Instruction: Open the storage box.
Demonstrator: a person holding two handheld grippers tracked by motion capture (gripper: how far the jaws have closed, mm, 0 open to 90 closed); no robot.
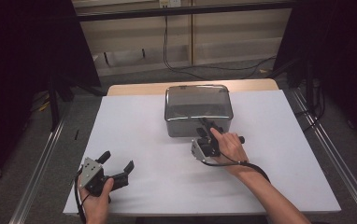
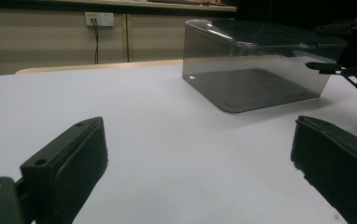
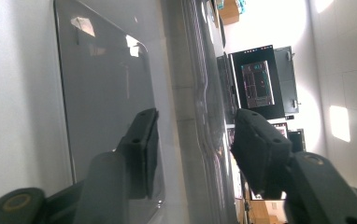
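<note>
One clear plastic box [image 1: 198, 109] stands at the worktop's [image 1: 134, 126] far middle. Two grippers: right gripper [image 1: 206, 127] straddles its near wall, jaws part closed, seemingly not yet pressing; left gripper [image 1: 118, 165] rests wide open, empty.

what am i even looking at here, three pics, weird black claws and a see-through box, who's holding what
A person sits at a table covered in white, holding a handheld two-jaw gripper in each hand; no robot arm is involved. The high view looks down from above. The other two pictures come from cameras riding on each gripper, looking along its black jaws.

The one object on the table is a clear smoky plastic box, open at the top.

The left gripper rests near the table's front corner, jaws wide open, with nothing between them.

The right gripper is turned sideways at the box's near wall, one jaw on each side. Whether the pads already press on the wall is hard to say.
</note>
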